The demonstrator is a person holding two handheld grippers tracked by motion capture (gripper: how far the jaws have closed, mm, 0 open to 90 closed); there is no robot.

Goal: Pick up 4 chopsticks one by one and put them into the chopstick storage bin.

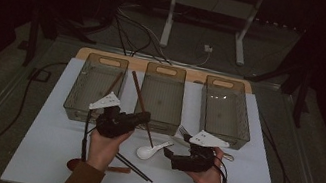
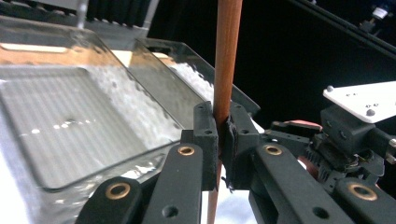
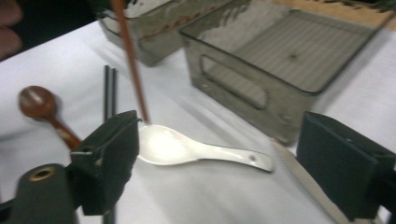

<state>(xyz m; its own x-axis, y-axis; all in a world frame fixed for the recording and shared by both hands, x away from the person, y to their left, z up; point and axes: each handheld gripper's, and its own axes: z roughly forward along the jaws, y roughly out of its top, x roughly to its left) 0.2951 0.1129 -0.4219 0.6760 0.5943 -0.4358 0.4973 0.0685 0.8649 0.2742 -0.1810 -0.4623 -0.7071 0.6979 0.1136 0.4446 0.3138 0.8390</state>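
Now, brown chopstick steeply upright, clamped in left hand-held gripper; right hand-held gripper wide open, empty.

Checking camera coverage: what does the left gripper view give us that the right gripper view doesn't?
Left gripper view: the left gripper shut on the brown chopstick, the jaws pinching its shaft, with the right gripper's grey plate beyond.
Right gripper view: the right gripper open over the white spoon, plus the wooden spoon and black chopsticks on the white table.
Both: the brown chopstick and clear bins.
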